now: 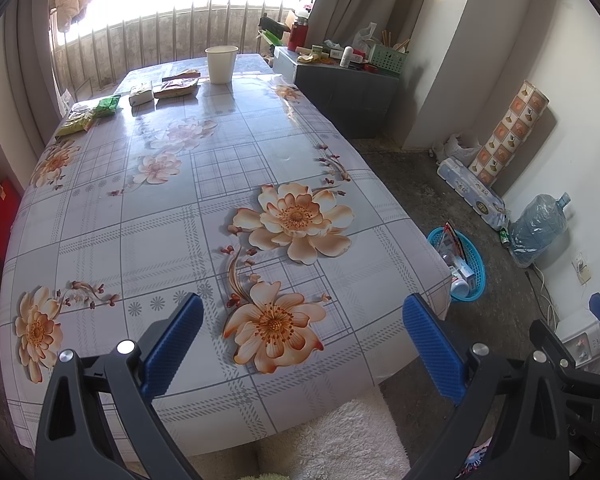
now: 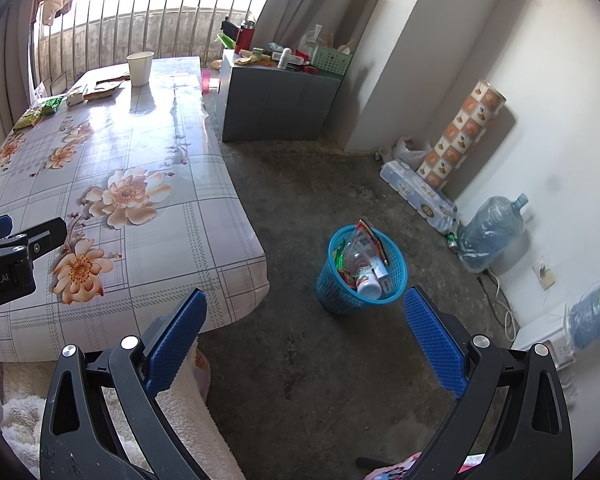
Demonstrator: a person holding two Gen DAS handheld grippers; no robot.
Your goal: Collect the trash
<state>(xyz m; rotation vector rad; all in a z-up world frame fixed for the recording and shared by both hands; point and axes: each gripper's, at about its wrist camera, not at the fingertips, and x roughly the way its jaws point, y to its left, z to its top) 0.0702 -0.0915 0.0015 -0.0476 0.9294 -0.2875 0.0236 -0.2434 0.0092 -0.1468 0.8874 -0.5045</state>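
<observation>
**Both grippers hanging wide and empty by the table**

The left gripper (image 1: pixel 302 332) is hovering over the near edge of the floral plastic-covered table (image 1: pixel 228 168), fingers spread wide, gripping nothing. The right gripper (image 2: pixel 306 336) is likewise gaping, empty, above the concrete floor. Snack wrappers (image 1: pixel 88 114) are lying at the table's far-left end near a white paper cup (image 1: pixel 221 65). The blue mesh plastic wastebasket (image 2: pixel 360 276) is standing on the floor, holding trash.
</observation>
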